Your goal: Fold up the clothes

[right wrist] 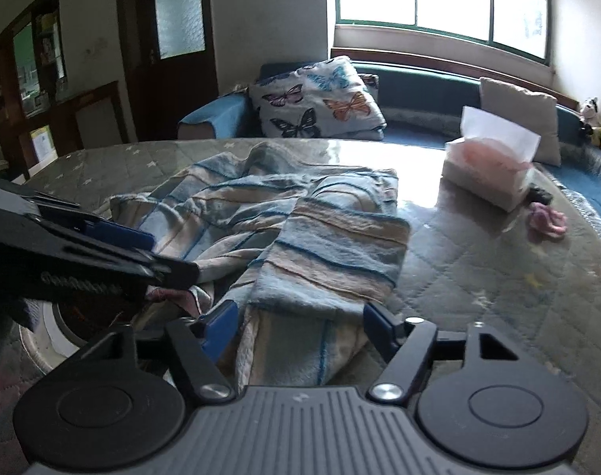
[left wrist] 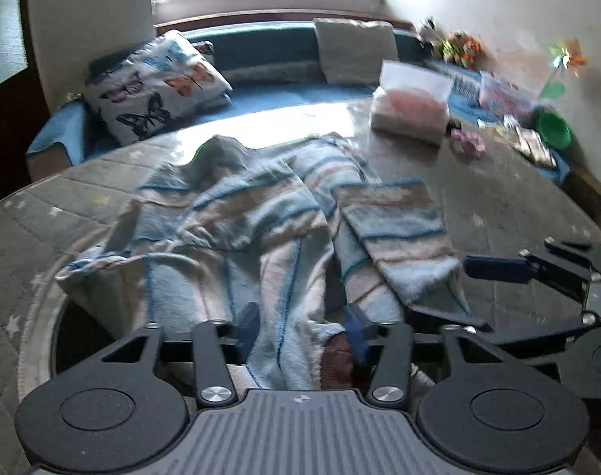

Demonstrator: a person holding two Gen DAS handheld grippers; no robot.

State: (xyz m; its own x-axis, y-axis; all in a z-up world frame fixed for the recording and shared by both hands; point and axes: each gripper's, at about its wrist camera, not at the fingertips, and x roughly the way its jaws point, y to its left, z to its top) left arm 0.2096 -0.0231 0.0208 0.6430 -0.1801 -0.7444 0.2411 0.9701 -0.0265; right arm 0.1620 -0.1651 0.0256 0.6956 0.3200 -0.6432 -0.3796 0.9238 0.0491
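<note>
In the left wrist view, a striped garment (left wrist: 261, 213) in pale blue, beige and white lies rumpled across a grey quilted table cover (left wrist: 518, 206) with small stars. One flat striped part of it, perhaps a sleeve, is laid over the right side of the heap. The near edge of the cloth hangs toward the camera and runs between the blue pads of the left gripper (left wrist: 302, 330); its jaws stand apart with cloth in the gap, not pressed together. At the right edge the right gripper (left wrist: 494, 269) reaches in, one blue pad just beside the end of the sleeve; whether it touches cannot be told. Behind the table are a butterfly cushion (left wrist: 158, 87) on a blue sofa (left wrist: 284, 93), a tissue box (left wrist: 411, 107), a small pink thing (left wrist: 468, 142) and a green bowl (left wrist: 554, 128).

In the right wrist view, the same garment (right wrist: 269, 213) lies in the middle of the table cover (right wrist: 498, 277), the flat sleeve on top and pointing at the camera. Its near end drops between the pads of the right gripper (right wrist: 296, 322), whose jaws are wide apart around the cloth. The left gripper (right wrist: 142, 253) comes in from the left over the crumpled edge; from here I cannot tell its state. The tissue box (right wrist: 490, 166) stands well apart to the right, the pink thing (right wrist: 548, 223) near it, the butterfly cushion (right wrist: 316, 99) behind
</note>
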